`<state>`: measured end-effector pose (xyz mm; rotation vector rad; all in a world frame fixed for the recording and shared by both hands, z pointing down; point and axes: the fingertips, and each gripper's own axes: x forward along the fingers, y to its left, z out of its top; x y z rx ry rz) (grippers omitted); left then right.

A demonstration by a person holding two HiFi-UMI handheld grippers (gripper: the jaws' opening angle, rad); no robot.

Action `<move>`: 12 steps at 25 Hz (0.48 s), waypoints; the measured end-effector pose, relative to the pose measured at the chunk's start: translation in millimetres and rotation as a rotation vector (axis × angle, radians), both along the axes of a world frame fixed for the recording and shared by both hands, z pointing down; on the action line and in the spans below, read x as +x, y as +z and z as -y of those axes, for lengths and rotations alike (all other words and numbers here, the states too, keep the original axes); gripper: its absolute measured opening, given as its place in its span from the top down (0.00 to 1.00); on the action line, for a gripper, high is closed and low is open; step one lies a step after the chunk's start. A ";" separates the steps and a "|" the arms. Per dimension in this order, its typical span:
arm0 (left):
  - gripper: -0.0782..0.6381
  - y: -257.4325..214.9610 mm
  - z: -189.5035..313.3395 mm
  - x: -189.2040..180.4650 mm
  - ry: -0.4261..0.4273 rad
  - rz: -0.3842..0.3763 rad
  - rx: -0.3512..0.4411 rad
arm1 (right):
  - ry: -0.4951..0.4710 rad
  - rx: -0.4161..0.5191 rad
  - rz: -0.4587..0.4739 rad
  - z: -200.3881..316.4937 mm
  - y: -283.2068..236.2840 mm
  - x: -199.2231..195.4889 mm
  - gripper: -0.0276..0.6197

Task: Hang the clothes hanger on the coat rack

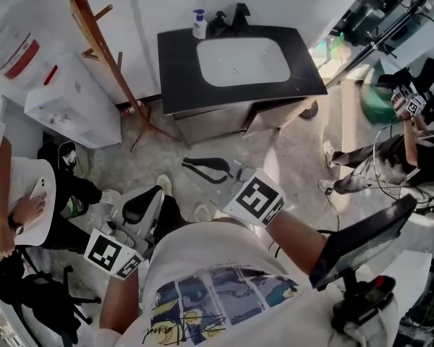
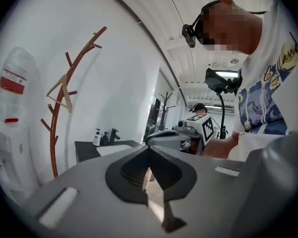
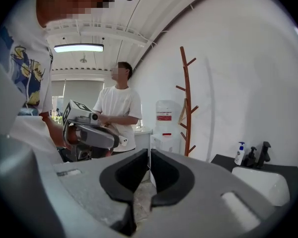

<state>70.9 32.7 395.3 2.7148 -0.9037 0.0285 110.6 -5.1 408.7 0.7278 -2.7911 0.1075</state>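
Judging the hanging step finished, we find the clothes hanger (image 2: 65,89) already resting on a peg partway up the coat rack (image 2: 53,148). The rack stands on the floor by the wall, between the water dispenser (image 1: 72,100) and the left edge of the dark sink surface (image 1: 177,71). The left gripper (image 2: 149,150) has its fingers pressed together on nothing, and the right gripper (image 3: 149,152) is likewise closed and empty. Both sit near our chest, well apart from the rack. The next move, we think, calls for no grasp, only a check that the hanger sits steady.
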 end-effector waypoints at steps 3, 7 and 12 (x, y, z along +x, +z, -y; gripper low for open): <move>0.89 -1.3 -26.8 5.5 0.026 0.015 0.008 | -0.017 0.023 0.004 -27.1 -1.7 -3.8 0.93; 0.89 0.9 -51.8 1.8 0.022 0.041 0.002 | -0.045 0.046 -0.008 -57.1 -6.2 -9.7 0.95; 0.89 8.4 -55.4 -1.8 0.009 0.047 -0.013 | -0.084 0.084 -0.050 -64.8 -2.1 -15.5 0.95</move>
